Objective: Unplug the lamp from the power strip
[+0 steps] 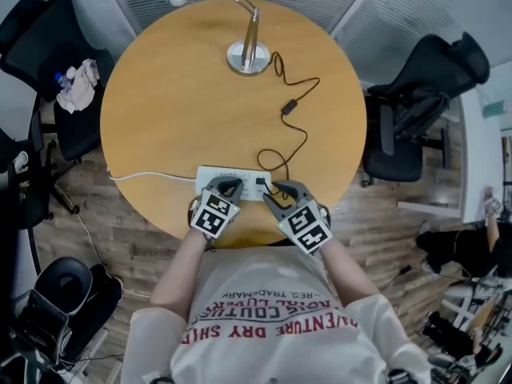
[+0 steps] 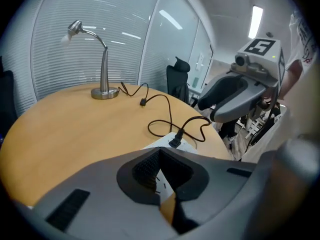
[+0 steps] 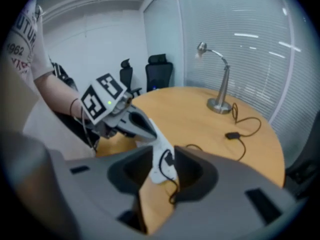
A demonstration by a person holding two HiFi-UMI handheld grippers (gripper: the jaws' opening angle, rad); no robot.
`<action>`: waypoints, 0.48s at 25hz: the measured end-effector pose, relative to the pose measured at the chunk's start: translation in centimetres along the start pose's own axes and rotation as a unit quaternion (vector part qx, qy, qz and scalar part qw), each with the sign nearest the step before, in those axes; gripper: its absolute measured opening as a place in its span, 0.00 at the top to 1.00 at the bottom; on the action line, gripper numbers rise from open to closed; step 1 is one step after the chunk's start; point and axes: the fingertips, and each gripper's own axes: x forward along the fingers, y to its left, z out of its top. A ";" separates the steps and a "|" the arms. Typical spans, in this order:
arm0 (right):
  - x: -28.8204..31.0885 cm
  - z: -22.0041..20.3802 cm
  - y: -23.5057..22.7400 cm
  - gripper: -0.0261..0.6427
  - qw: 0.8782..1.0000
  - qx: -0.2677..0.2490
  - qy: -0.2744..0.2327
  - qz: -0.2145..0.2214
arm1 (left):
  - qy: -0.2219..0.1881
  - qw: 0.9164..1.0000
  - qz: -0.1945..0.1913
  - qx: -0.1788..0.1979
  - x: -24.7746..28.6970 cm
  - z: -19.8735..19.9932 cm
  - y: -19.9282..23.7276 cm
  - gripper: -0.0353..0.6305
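On white power strip (image 1: 240, 173), black plug (image 1: 262, 184) with looping cord (image 1: 300, 138)

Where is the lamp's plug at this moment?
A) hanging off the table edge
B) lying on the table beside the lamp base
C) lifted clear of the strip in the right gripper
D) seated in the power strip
D: the black plug sits in the white power strip, between the open jaws of the right gripper, which do not press on it.
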 end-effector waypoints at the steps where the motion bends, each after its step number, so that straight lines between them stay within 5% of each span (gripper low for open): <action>1: 0.5 -0.2 0.0 0.75 1.000 -0.014 0.013 0.004 | 0.011 1.000 0.003 -0.005 0.5 -0.3 0.3 0.91; 12: 4.9 -3.4 -0.9 0.72 0.985 -0.107 0.134 0.010 | 0.055 0.997 0.028 -0.035 1.9 -2.0 1.1 0.91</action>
